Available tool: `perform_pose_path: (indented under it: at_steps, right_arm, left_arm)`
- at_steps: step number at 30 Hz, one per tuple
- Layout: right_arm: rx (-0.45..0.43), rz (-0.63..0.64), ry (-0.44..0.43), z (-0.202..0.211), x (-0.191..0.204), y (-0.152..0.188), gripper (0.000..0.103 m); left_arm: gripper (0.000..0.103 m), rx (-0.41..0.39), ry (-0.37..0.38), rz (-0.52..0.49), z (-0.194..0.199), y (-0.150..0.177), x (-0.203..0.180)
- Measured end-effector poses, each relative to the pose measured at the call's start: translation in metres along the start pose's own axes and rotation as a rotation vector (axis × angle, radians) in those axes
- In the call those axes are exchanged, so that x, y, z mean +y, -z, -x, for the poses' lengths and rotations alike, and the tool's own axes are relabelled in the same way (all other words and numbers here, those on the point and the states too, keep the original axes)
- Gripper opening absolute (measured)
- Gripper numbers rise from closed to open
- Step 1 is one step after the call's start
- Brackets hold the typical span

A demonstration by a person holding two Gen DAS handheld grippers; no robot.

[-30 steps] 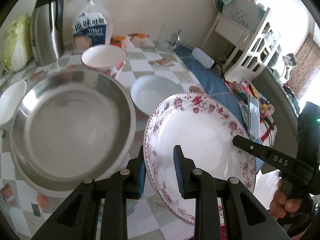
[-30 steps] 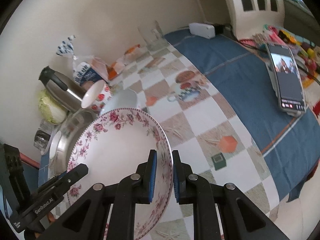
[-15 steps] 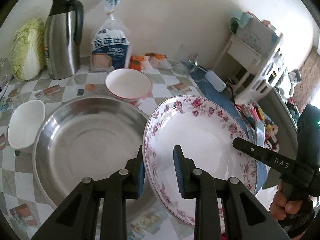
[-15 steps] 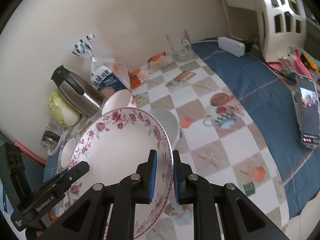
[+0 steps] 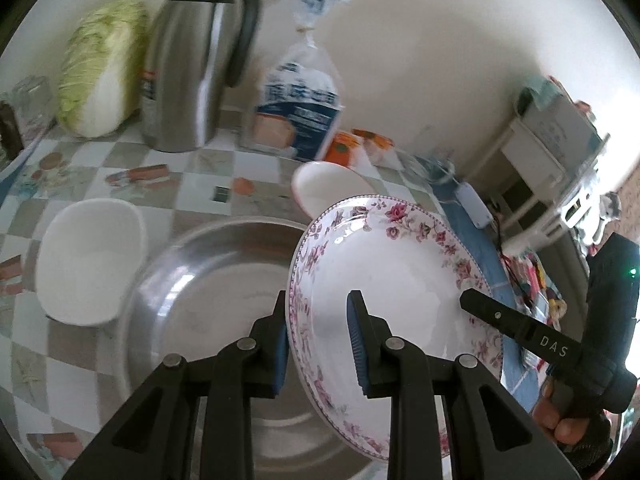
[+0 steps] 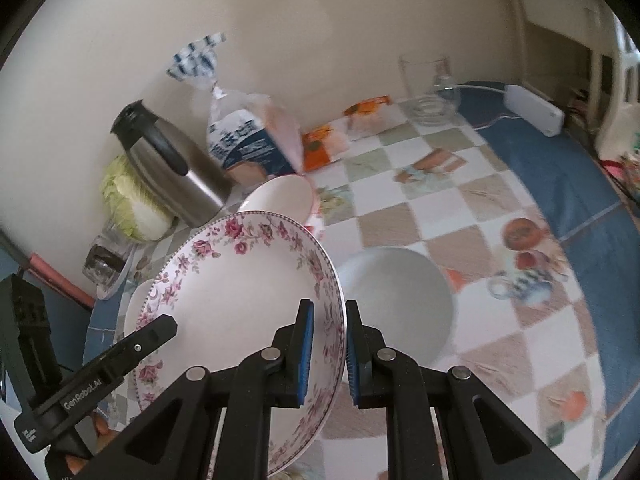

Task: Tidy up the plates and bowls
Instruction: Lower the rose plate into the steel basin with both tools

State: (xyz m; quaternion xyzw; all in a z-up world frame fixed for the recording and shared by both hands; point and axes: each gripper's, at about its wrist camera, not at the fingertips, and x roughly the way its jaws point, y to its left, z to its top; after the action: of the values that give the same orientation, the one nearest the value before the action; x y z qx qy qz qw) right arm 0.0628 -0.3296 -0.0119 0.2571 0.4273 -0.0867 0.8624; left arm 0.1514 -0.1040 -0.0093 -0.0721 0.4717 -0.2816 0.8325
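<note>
- Stainless steel fills much of the left wrist view: a wide steel basin sits on the checked surface, directly below the left edge of the raised plate.
- Around it stand a white squarish bowl, a red-rimmed bowl, a steel jug, a cabbage and a bread bag.
- Rose-patterned plate: white centre, pink floral rim, held tilted above the surface between both tools.
- Left hand-held gripper is clamped on the plate's near rim; right hand-held gripper is clamped on the opposite rim.
- Only the right wrist view shows a plain white bowl just beside the plate, a glass mug and a blue cloth.
- Only the left wrist view shows the basin and a hand gripping the other tool.
</note>
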Motion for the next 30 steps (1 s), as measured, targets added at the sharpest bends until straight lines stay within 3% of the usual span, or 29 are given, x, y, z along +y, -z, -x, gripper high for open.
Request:
perform_pose_path:
  at_steps: [14,23,30]
  right_arm:
    - [0.058,0.063,-0.082,-0.033,0.059,0.014,0.016]
    - [0.127,0.058,-0.055,-0.053,0.061,0.022,0.016]
    - [0.169,0.044,-0.010,-0.064,0.048,0.027,0.016]
  left_arm:
    - [0.027,-0.041,-0.064,0.103,0.028,-0.007,0.059]
    - [0.027,0.063,-0.085,0.155,0.007,0.004,0.072]
    - [0.027,0.129,-0.105,0.132,-0.009,0.013,0.066]
